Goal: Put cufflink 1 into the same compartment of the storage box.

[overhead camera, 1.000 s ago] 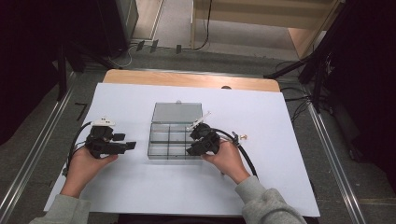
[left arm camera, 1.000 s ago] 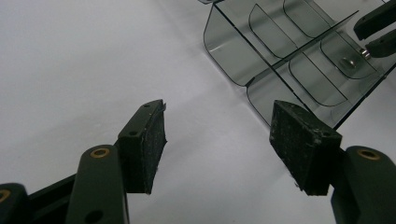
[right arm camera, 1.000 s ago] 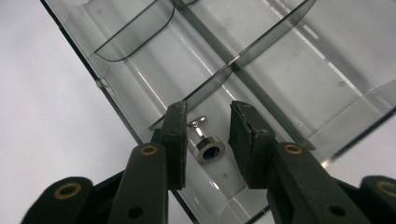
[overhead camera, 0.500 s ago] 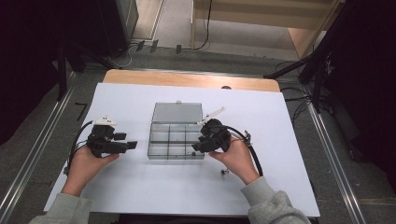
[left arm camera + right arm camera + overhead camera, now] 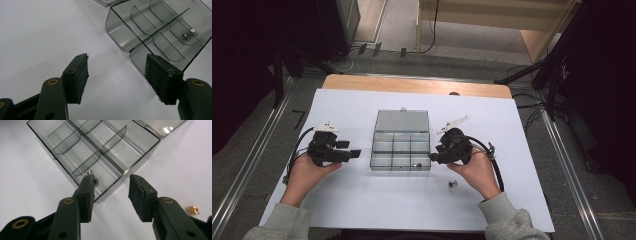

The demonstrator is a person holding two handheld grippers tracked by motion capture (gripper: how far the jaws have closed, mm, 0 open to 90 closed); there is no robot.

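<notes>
On the white sheet (image 5: pixel 362 210), centre, what is the state of the work? (first observer)

Partly done, in my judgement. One small silvery metal fastener (image 5: pixel 188 35) lies inside the smoke-tinted clear plastic compartment box (image 5: pixel 382 159), in its near right compartment. The box's lid is laid open flat on the far side. A small brass-coloured piece (image 5: pixel 192 210) lies loose on the sheet just off the box's near right corner, so it is not yet put away. (second observer)

And the grippers? (first observer)

The right gripper (image 5: pixel 111 192) hangs at the box's right edge. Its jaws have just been opening and stand spread, with nothing between them. The left gripper (image 5: pixel 120 75) waits off the box's left side, its jaws also spread and empty, touching nothing. (second observer)

What could you not establish? (first observer)

The fastener's exact kind: the right gripper's jaw covers part of it, and from above it is a speck. The brass piece is too small to identify. The other five compartments look empty, though reflections on the walls make that uncertain. (second observer)
</notes>
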